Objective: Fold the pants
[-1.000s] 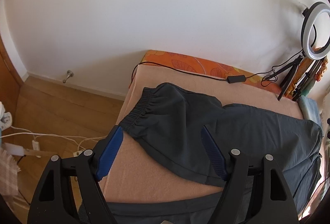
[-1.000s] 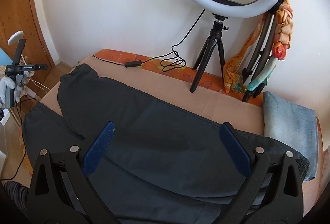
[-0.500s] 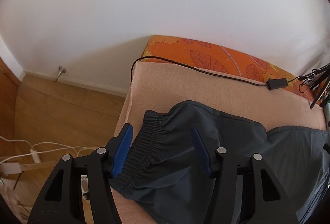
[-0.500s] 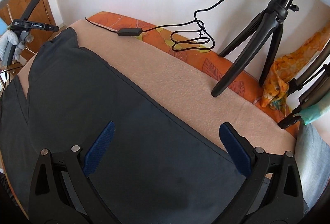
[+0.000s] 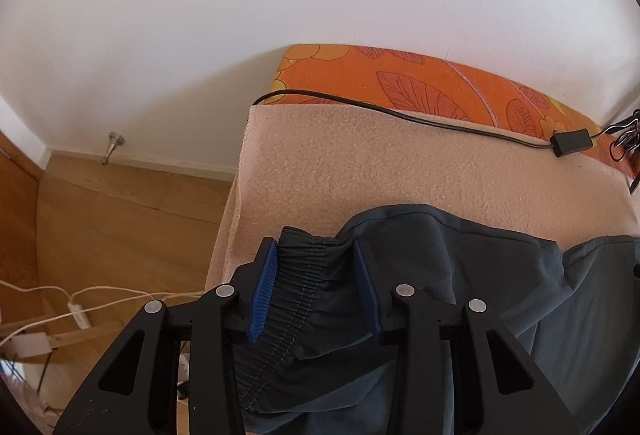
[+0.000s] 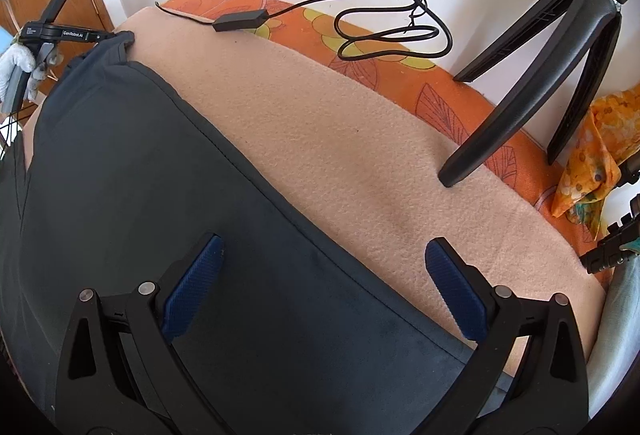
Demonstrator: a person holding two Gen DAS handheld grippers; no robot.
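L wrist: left tongs (image 5: 316,289) pinched the pants (image 5: 460,275) waistband near the bed's (image 5: 360,171) left edge. R wrist: right tongs (image 6: 322,275) gaped wide over pants (image 6: 160,195) w/ nothing held, near the front edge.

Dark grey pants (image 6: 168,219), elastic waistband (image 5: 308,275) bunched, spread on blanket

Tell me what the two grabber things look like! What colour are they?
Both match. The left gripper and the right gripper each have black plastic frames with triangle-shaped holes, silver round bolts, and two fingers lined with bumpy blue pads. Seen from the right wrist camera, the left one's body has white lettering reading "GenRobot.AI", and the hand holding it wears a whitish glove.
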